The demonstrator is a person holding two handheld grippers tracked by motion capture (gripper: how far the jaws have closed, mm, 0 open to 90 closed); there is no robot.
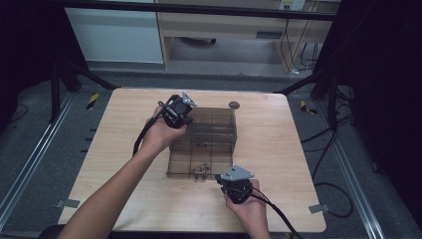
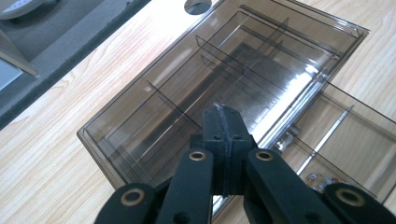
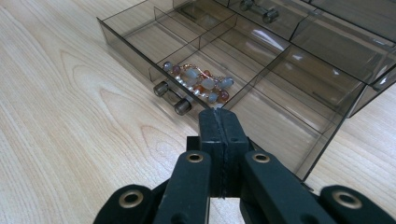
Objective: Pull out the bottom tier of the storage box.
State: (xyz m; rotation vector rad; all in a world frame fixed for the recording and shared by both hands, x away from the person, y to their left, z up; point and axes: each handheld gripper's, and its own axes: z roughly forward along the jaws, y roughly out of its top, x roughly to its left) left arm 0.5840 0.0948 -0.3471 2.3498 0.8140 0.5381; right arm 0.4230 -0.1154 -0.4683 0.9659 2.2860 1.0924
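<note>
A smoky clear drawer box (image 1: 209,127) stands mid-table, its lowest drawer (image 1: 199,167) pulled out toward me. A beaded piece of jewellery (image 3: 201,84) lies in the drawer's front middle compartment, just behind the two-knob handle (image 3: 172,97). My left gripper (image 1: 186,118) is shut with nothing in it and hovers over the box's top (image 2: 224,70) at its near-left corner, jaw tips (image 2: 224,110) pressed together. My right gripper (image 3: 218,113) is shut and empty, its tips at the drawer's front wall to the right of the handle. In the high view the right gripper (image 1: 225,179) is at the drawer's front right corner.
The wooden table (image 1: 124,164) has a round cable hole (image 1: 234,105) just behind the box. A second drawer handle (image 3: 254,10) shows above the open drawer. Black frame legs and cables stand on the floor around the table.
</note>
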